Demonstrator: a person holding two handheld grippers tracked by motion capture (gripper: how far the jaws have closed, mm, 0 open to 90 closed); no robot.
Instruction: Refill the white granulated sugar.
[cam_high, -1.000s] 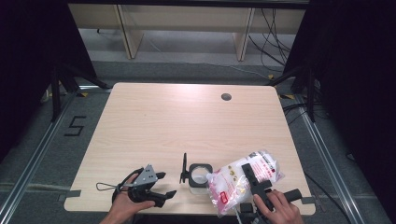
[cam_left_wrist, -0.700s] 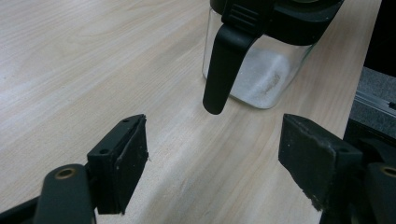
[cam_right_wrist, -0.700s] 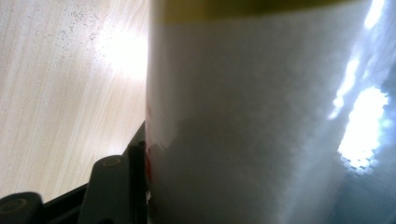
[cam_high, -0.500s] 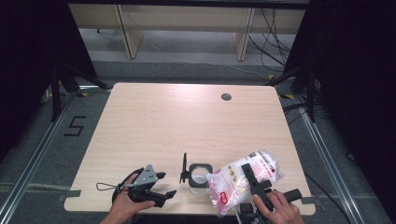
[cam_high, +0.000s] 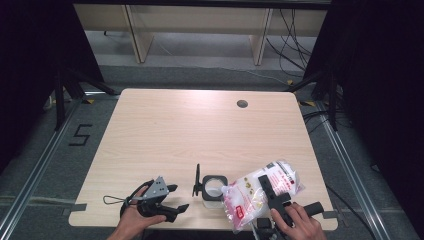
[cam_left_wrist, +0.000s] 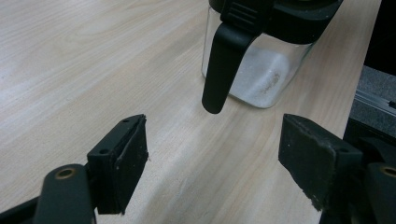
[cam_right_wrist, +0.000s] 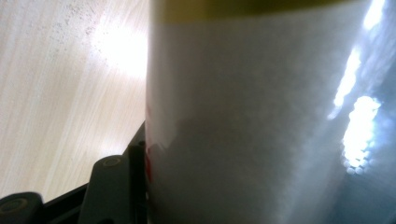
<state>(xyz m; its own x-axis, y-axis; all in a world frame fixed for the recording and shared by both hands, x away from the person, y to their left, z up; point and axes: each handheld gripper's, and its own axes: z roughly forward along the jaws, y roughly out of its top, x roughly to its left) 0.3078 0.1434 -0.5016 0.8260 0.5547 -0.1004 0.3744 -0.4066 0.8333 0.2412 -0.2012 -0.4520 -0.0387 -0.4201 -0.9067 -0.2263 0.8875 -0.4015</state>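
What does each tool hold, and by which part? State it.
Right tool: shut on the plastic bag of white grains, mid-body. Left tool: open, nothing held.

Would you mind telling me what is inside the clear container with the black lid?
The clear container holds a shallow layer of white granules at its bottom; its black lid hides the upper part.

The table (cam_high: 175, 135) was pale matt wood-grain; the bag (cam_high: 260, 192) glossy clear plastic; the jar (cam_left_wrist: 261, 70) smooth transparent plastic, black-lidded.
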